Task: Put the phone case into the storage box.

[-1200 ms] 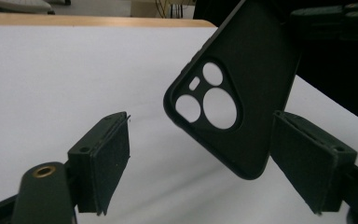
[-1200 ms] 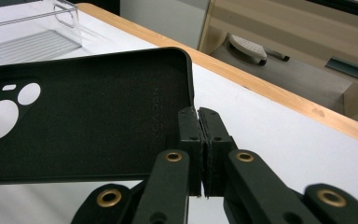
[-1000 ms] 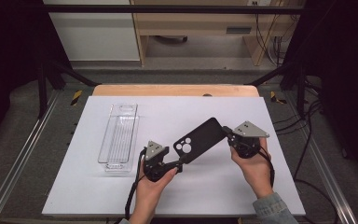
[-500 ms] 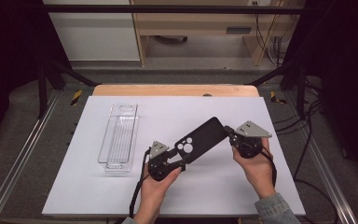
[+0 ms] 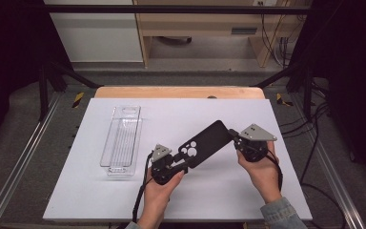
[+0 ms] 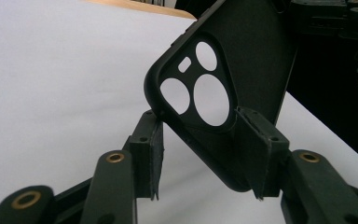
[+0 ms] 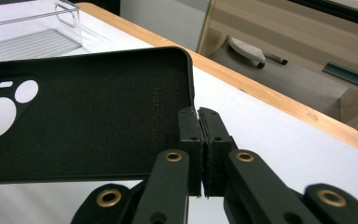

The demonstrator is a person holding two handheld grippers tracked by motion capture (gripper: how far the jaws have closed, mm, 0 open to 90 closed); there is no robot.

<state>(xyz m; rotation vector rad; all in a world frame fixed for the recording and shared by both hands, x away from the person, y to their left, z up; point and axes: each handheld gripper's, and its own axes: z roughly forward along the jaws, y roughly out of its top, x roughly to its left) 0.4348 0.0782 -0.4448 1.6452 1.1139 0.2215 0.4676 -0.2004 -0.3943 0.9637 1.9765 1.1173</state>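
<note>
A black phone case [image 5: 205,143] with round camera cut-outs hangs above the white table between both grippers. My right gripper [image 5: 233,136] is shut on its plain end; in the right gripper view the jaws [image 7: 200,116] pinch the case [image 7: 98,116] at its rim. My left gripper [image 5: 183,164] holds the camera end. In the left gripper view the jaws [image 6: 203,123] have just been closing, and both pads now touch the case [image 6: 256,60], one at the corner and one on its side.
A clear plastic tray [image 5: 121,140] lies on the left part of the white board [image 5: 124,200], and is also in the right gripper view as the tray [image 7: 32,32]. A wooden strip [image 5: 178,91] runs along the far edge. Dark cables lie at the right.
The left gripper's jaws have come together around the camera end of the case. Both hands and the case have stayed in place.
</note>
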